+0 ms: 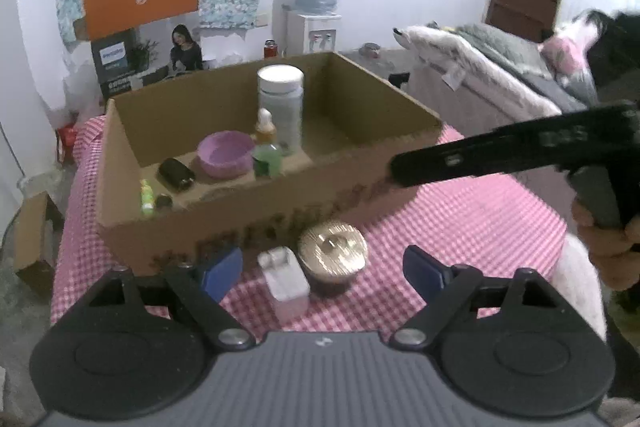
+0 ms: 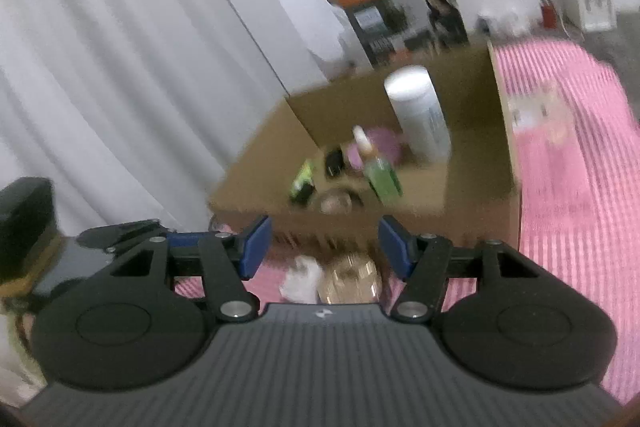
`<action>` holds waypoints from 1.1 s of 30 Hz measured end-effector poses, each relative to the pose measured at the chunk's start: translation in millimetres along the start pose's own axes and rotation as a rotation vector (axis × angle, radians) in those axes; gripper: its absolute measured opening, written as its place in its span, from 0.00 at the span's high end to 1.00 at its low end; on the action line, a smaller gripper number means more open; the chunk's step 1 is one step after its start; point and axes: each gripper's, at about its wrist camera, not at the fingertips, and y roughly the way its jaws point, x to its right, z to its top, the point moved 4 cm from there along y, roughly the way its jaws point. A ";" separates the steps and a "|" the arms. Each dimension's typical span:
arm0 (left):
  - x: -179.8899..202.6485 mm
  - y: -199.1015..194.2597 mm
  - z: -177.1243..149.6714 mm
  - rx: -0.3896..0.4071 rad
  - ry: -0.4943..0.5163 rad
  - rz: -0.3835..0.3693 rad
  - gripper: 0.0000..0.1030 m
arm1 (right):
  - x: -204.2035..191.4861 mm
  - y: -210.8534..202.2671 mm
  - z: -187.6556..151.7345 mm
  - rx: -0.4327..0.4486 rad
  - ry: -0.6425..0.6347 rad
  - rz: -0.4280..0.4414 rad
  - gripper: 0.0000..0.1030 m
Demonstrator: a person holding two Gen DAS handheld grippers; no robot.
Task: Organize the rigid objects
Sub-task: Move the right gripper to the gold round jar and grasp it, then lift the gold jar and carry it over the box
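Nearest the lens in the left wrist view, the left gripper (image 1: 320,267) is seen with its blue pads spread wide and nothing held between them. Framed in that gap, just beyond the fingertips, two things stand on the pink checked tablecloth (image 1: 480,219): a small white and pink bottle (image 1: 286,281) and, touching or just beside it on the right, a gold-lidded jar (image 1: 333,255). Both stand upright, so their long axes run vertical and no sideways reach is called for; the jaws are already lined up on either side of the pair. Just behind them the cardboard box (image 1: 256,219) is set, already holding a tall white-capped bottle (image 1: 280,107), a purple bowl (image 1: 226,153), a green bottle (image 1: 267,159) and some smaller pieces.

In the right wrist view, the right gripper (image 2: 325,247) is shown with its jaws parted about halfway and empty. The same two things appear blurred below its fingertips, in front of the box wall.

The left hand is judged the better placed for the next pick, being angled down with the jar centred ahead. The right gripper is carried higher, over the near right corner of the box.
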 end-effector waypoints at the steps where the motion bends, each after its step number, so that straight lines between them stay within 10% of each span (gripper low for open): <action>1: 5.3 3.7 -5.0 -0.003 0.013 0.001 0.14 | 3.2 4.5 -6.2 -0.014 0.013 -0.002 0.43; 13: 39.0 55.3 -29.8 -0.083 0.036 0.002 0.30 | 39.1 73.6 -30.6 -0.181 0.105 0.030 0.52; 33: 41.2 79.7 -22.4 -0.080 0.051 0.016 0.25 | 44.8 98.7 -23.9 -0.245 0.094 0.067 0.52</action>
